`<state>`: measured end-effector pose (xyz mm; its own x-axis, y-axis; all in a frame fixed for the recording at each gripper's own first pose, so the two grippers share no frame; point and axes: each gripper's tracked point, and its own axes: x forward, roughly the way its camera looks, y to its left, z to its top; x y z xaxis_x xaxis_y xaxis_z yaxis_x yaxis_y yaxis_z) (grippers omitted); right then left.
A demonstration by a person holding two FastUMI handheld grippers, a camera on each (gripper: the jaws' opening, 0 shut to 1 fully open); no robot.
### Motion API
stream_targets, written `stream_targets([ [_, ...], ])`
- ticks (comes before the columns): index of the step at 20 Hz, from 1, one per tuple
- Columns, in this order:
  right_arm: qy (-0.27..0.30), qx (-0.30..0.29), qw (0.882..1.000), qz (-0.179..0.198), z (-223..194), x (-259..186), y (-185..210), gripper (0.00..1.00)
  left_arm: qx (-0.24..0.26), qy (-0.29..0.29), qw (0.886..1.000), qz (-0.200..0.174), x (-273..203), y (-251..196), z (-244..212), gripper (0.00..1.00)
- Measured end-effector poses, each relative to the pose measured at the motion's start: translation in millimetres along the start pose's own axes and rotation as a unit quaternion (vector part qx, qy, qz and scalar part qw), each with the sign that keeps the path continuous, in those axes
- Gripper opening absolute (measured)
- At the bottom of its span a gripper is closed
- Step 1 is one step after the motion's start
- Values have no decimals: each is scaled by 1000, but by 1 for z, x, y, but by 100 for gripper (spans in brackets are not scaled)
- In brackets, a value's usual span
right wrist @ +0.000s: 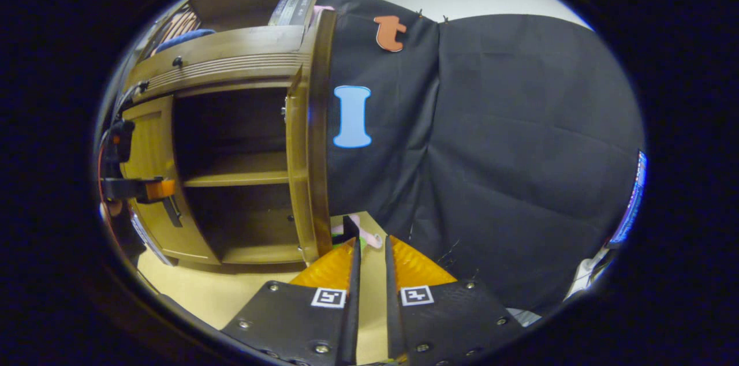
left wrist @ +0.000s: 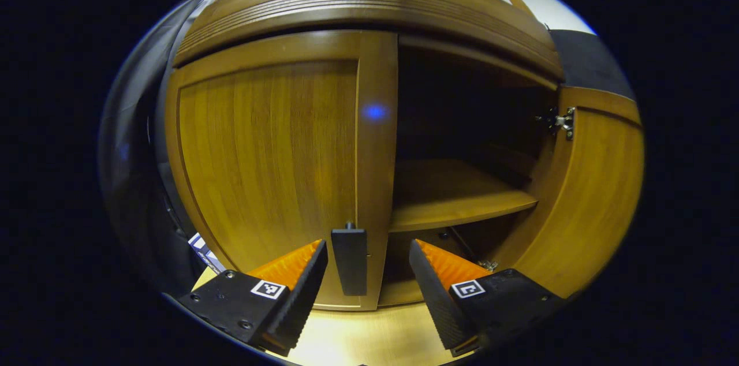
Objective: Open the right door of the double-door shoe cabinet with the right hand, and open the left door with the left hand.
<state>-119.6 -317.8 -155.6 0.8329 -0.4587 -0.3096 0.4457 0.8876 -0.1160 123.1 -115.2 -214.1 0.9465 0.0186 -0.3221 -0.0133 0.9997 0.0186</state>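
Note:
The wooden shoe cabinet (left wrist: 369, 2) fills the left gripper view. Its left door (left wrist: 265, 158) is closed, and a dark handle (left wrist: 349, 260) hangs low on the door's inner edge. My left gripper (left wrist: 368, 276) is open, one finger on each side of that handle, not touching it. The right door (left wrist: 594, 193) is swung wide open. In the right gripper view this open door (right wrist: 303, 170) shows edge-on, its dark handle (right wrist: 349, 226) just past my fingertips. My right gripper (right wrist: 369, 259) is nearly closed, with nothing in the narrow slit. The left gripper (right wrist: 138, 188) shows at the left door (right wrist: 151, 141).
The open right half shows a wooden shelf (left wrist: 456, 193) and a dark interior. Light wooden floor (right wrist: 231, 291) lies in front. The black cloth wall (right wrist: 491, 152) hangs right of the cabinet. Something pink (right wrist: 369, 237) lies on the floor by the open door. Books (right wrist: 291, 8) stand on top.

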Motion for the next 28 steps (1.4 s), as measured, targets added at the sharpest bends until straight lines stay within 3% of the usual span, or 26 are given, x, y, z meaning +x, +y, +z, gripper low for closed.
stream_targets([
  [3,-16,-5,1000,-5,13,-4,-2,24,-5,14,1000,8,15,6,-13,83],
  [6,-25,6,1000,-2,25,0,-3,21,-13,17,1000,3,20,7,-15,74],
  [9,-36,7,999,-5,34,0,-9,21,-16,11,1000,10,24,13,-14,51],
  [10,-40,6,999,-7,39,-2,-13,24,-18,11,1000,13,24,15,-14,47],
  [12,-47,6,999,-7,47,-6,-18,20,-24,7,1000,7,24,13,-14,37],
  [17,-74,18,997,-5,71,-21,-28,20,-29,-1,1000,11,15,16,-16,32],
  [25,-96,22,995,7,88,-35,-33,20,-33,-7,999,10,-16,20,-24,37],
  [28,-108,26,994,16,99,-40,-30,20,-39,-7,999,10,-29,23,-27,34],
])
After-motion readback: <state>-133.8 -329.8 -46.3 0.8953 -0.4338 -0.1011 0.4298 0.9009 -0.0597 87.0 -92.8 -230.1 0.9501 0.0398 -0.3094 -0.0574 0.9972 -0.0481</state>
